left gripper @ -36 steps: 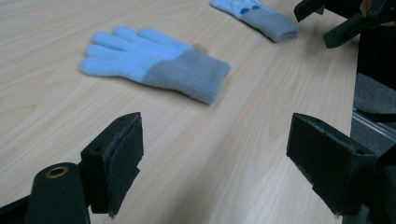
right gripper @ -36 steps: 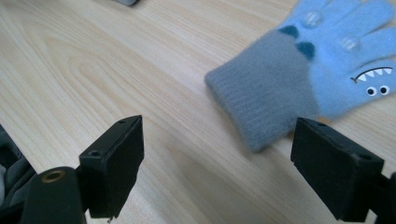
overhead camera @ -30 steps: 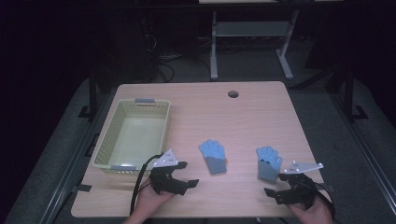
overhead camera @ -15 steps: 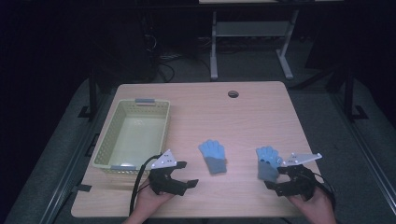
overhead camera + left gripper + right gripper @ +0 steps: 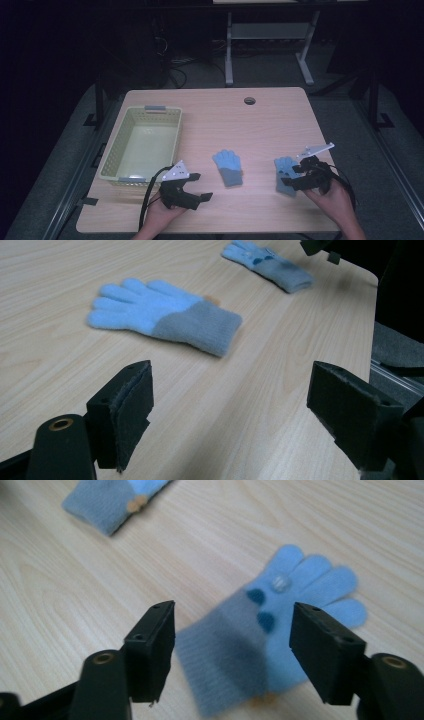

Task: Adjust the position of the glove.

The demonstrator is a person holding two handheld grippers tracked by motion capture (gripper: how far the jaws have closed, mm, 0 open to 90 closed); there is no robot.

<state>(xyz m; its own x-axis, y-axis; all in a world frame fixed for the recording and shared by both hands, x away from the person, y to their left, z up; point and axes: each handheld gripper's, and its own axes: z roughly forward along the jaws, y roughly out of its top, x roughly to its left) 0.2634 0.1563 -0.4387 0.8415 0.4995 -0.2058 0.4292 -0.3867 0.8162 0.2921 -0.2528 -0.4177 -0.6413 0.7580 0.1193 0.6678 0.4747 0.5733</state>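
Knit cloth gloves (image 5: 165,322); matt wood-grain table (image 5: 240,125); plastic basket (image 5: 112,160)

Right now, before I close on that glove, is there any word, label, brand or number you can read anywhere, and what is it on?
None: no readable text in any view.
Right glove: two dark patches and a clear button, no lettering.
Middle glove: a small orange tag at the cuff, too small to show any writing.
Basket: plain, no label visible.
Grippers, left and right: no markings legible.
Table: bare wood grain, no signs.
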